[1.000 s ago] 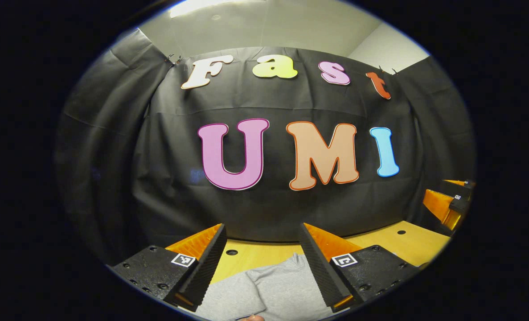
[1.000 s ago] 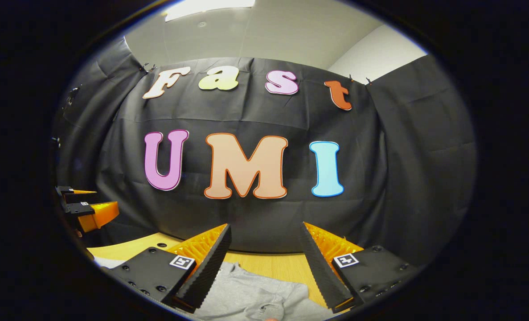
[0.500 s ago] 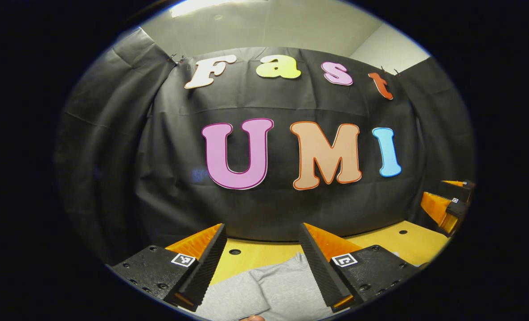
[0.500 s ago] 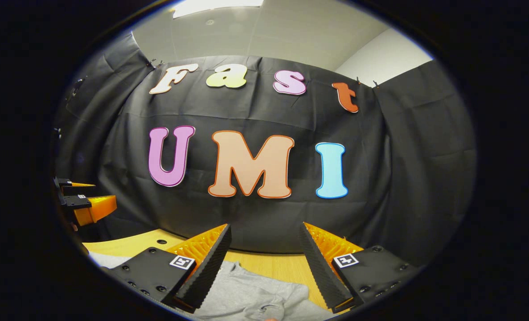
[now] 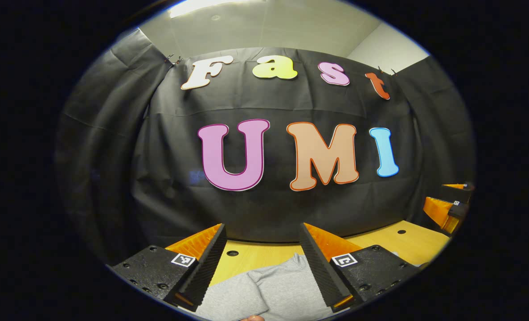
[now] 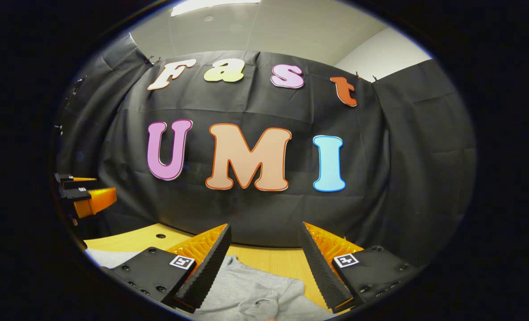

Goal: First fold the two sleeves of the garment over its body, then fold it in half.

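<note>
A grey garment lies flat on the wooden table, seen low in the left gripper view with a fold line running through it. My left gripper hovers above it, open, with nothing between its fingers. In the right gripper view another part of the grey garment lies wrinkled under my right gripper, which is open too and held clear of the cloth. The right gripper shows at the far right edge of the left gripper view, and the left gripper at the far left of the right gripper view.
The wooden table has small round holes in its top. The black cloth wall hangs close behind the table's far edge and wraps around both sides.
The right gripper view has tipped slightly downward, showing a bit more table and garment. The left gripper has drifted only slightly. Both grippers stay open.
</note>
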`<state>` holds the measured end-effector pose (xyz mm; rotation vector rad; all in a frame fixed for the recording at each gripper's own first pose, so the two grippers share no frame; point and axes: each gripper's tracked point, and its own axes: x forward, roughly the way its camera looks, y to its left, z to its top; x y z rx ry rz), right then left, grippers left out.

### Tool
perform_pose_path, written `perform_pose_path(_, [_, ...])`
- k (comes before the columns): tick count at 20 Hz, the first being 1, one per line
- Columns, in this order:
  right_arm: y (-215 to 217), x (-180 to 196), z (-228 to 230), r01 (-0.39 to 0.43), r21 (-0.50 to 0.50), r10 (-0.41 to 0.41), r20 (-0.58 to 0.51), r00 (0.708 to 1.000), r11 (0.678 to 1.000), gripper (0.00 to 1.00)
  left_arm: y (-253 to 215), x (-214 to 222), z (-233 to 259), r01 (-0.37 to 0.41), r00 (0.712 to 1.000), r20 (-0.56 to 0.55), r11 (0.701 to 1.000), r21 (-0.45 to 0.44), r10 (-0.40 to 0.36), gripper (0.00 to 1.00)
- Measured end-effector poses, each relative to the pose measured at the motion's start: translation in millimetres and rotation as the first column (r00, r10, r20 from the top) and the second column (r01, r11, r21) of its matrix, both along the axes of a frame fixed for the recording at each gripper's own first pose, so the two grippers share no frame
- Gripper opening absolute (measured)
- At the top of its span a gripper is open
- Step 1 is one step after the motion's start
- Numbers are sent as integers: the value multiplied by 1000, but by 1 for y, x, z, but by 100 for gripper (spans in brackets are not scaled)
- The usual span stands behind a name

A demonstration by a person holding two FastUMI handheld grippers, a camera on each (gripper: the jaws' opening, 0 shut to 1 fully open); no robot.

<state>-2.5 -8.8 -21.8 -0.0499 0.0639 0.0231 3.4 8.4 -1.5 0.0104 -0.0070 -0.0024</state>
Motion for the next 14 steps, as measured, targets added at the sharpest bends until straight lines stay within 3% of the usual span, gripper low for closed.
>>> perform_pose_path(8, [-80,-14,-35,81,-100,-92,-116,989,992,97,-9,4,-3,36,999,-4,999,-3,-36,94])
perform_pose_path(14, [-142,-32,-89,109,-161,-151,-276,949,981,98,-22,10,-4,58,998,-9,998,-2,-58,94])
